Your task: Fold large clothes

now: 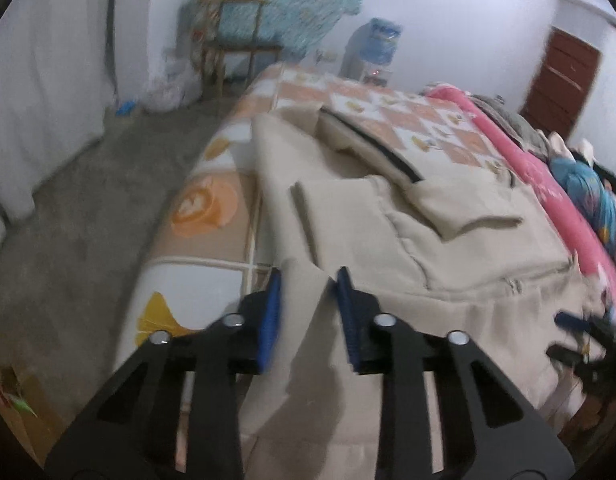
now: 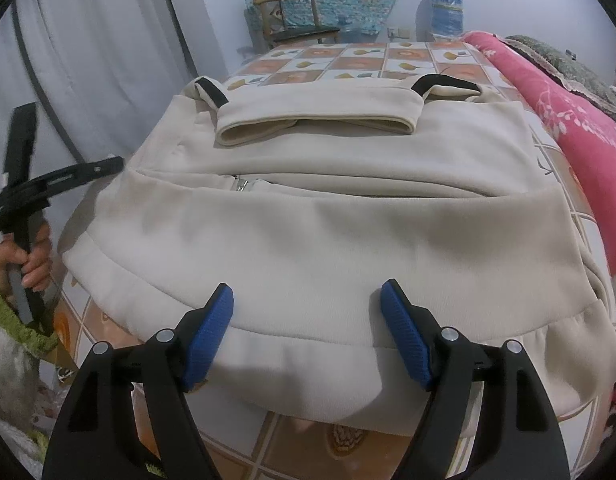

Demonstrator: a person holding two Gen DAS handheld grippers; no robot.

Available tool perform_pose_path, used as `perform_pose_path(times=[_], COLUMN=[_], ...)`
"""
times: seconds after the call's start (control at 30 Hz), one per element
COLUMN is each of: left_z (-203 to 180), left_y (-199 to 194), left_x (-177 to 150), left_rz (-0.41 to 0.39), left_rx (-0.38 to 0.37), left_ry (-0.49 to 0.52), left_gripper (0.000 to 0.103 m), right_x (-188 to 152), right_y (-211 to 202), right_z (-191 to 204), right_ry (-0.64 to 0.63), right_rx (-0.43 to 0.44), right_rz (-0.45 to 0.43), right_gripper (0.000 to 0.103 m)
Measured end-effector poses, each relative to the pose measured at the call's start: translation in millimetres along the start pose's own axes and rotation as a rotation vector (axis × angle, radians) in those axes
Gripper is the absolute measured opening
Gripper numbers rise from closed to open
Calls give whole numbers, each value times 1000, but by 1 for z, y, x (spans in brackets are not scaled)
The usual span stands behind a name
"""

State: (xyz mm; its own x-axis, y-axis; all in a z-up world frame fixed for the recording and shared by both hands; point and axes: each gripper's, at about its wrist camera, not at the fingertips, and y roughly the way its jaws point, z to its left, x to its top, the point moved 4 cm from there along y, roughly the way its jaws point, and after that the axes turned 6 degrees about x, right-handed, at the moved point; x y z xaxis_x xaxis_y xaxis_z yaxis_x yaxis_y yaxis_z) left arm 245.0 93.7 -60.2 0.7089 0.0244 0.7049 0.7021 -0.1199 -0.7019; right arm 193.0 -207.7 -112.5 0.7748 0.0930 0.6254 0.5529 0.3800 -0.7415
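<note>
Lying on bed: a cream zip jacket is spread over the checked bedsheet, sleeves folded in at the far end, hem nearest.
Left gripper: a raised fold of the jacket's left hem corner is seen between the blue pads; whether it is pinched cannot be told through the blur.
Right gripper: jaws are held spread above the near hem, with nothing pinched.
Containers: a water bottle is seen far off by the wall; its contents are not readable.
Hidden or cut off: the pink blanket is cropped at the right; a hand is cut off at the left edge.
</note>
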Motion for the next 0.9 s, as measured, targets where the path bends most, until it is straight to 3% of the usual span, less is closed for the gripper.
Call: perform_pose_path(times=[0.13,0.27,0.53,0.6,0.77,0.9], left_z=[-17,-21,-12,-15,-39,-52], left_y=[-34,-35,-8,-5,-4,-2], left_x=[-7,-16,-19,-20,-31,-38], left_rz=[-70,-41,12,23,8,3], left_rx=[-71,-109,50,103,319,415], left_ry=[92,116,93,107,257,328], left_gripper=[23,28,28,21,19,19], right_x=[0,0,1,1,0,2], right_y=[0,1,1,-1,-24,-57], right_z=[0,0,-1,-2,-18,-53], right_ry=[3,5,12,24,68,137], right_rx=[-4,-7,-5,3,13,-30], right_rz=[-2,-5,-5,-6,-50,-128], right_gripper=[74,74,75,75,75,74])
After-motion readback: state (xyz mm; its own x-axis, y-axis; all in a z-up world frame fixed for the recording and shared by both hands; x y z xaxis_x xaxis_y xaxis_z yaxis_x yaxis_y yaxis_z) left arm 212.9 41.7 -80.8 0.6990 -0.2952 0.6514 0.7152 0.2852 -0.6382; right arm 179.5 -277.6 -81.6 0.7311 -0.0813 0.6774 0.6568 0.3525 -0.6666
